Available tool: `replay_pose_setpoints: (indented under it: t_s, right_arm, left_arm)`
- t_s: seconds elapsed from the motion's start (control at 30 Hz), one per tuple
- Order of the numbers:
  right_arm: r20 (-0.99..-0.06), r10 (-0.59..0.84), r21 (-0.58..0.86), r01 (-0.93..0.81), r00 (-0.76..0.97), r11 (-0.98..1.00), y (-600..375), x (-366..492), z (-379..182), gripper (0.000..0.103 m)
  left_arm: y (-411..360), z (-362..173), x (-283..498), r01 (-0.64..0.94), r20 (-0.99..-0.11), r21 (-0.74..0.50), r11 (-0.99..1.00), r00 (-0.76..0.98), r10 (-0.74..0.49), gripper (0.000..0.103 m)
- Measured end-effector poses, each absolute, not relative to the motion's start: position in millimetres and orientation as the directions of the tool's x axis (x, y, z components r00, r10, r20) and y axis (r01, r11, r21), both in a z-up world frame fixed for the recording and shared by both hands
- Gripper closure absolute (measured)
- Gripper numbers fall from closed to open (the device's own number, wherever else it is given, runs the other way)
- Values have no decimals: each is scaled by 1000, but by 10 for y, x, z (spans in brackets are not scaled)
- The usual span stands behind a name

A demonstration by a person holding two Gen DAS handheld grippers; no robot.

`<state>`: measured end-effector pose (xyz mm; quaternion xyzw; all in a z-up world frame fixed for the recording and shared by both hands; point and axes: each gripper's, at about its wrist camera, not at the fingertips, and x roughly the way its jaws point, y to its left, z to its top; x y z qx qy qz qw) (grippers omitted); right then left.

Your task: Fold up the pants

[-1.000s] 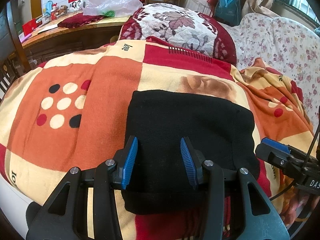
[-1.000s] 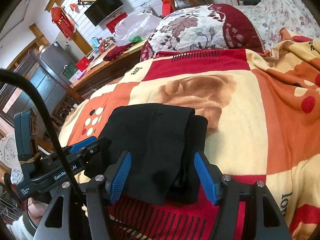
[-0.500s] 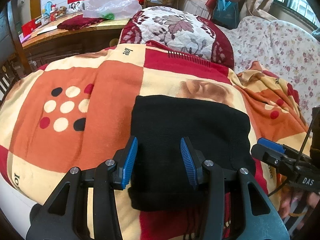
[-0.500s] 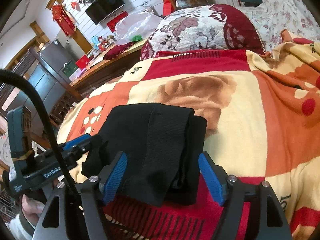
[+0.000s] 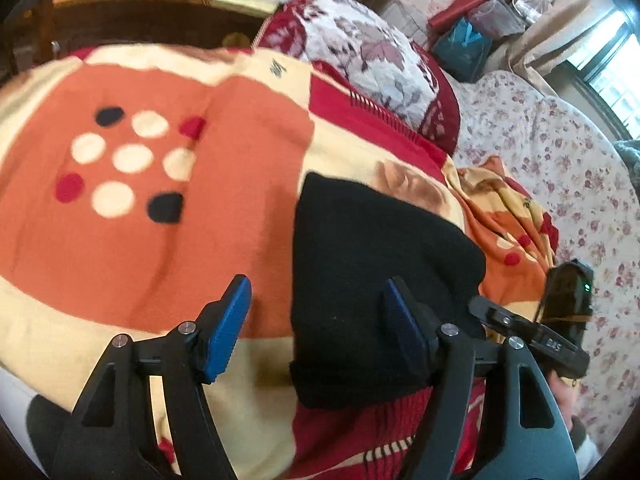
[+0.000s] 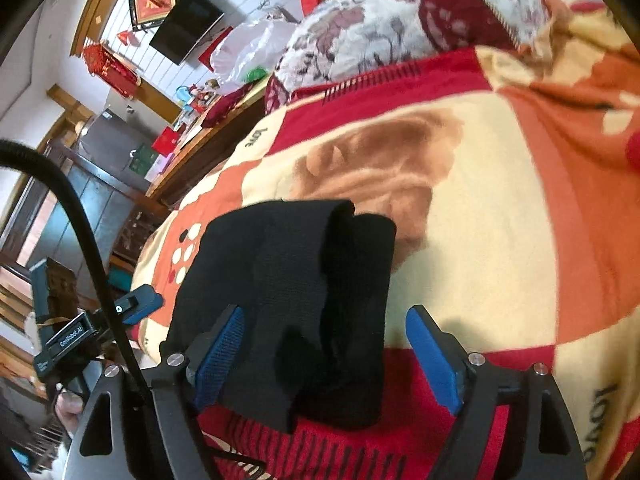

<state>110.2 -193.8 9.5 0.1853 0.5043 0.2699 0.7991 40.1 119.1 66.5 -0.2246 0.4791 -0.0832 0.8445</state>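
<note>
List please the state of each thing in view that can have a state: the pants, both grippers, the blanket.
pants: folded into a compact stack, lying flat on the blanket, not gripped
left gripper: jaws open, just been opening, over the pants' left edge
right gripper: jaws open, just been opening, pants' near end between them
blanket: spread out, bunched at the right

Motion blur smears the blanket (image 5: 168, 240); the pants' (image 6: 296, 288) inner layers stay hidden.

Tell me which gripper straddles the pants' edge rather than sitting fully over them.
The left gripper: only its right finger overlaps the black pants, its left finger over blanket.
</note>
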Motion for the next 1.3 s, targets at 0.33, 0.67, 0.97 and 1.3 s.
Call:
replay_pose_setpoints:
  t_s: [0.33, 0.67, 0.97, 1.3]
  right_arm:
    - [-688, 659, 574, -327, 304, 750, -1777, 1145, -60, 39]
    - [-662, 644, 521, -382, 384, 763, -1819, 1089, 279, 64]
    - [-632, 607, 471, -383, 482, 794, -2024, 1522, 729, 64]
    - [-666, 549, 442, -325, 505, 836, -2215, 2177, 595, 64]
  left_arm:
    - [809, 478, 555, -4, -800, -407, 913, 484, -355, 35]
    - [585, 919, 561, 117, -751, -329, 937, 569, -334, 65]
    - [347, 1231, 1173, 166, -718, -303, 938, 607, -339, 65]
    - [137, 966, 1888, 124, -762, -327, 937, 552, -339, 65]
